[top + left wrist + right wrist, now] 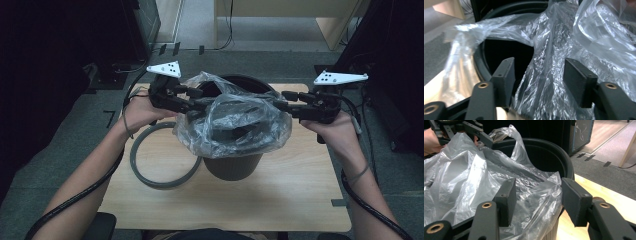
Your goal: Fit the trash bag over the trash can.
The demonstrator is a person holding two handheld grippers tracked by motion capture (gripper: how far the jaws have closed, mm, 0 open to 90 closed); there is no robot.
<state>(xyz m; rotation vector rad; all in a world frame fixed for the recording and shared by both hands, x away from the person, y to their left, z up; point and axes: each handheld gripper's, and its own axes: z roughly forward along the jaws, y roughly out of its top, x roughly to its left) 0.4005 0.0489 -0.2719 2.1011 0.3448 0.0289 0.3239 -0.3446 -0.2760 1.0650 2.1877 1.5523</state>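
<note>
- Centre of the high view: a dark bin (234, 162) stands on the wooden table (280, 200), with a clear plastic bag (235, 120) bunched loosely over its mouth.
- The left gripper (192, 106) comes in from the left of the frame, the right gripper (285, 104) from the right, one on either side of the bag at rim height.
- Left gripper view: jaws stand wide, a fold of bag (544, 82) hanging in the gap between them, no pad pressing on it. The bin's rim (480, 62) curves just beyond the left jaw.
- Right gripper view: jaws wide too, and crumpled film (534, 197) lies in the gap over the bin rim (567, 167). No squeeze there either.
- So nothing is gripped, by the look of it.
- Here's the relation that matters: the rim runs crosswise ahead of each gripper, and the bag's edge lies on and inside it, so each hand looks equally near to its own side.
- Likely call: each would have to close on its fold and draw it outward over the rim.
- A grey ring (162, 162) lies flat on the table left of the bin, touched by neither gripper.
</note>
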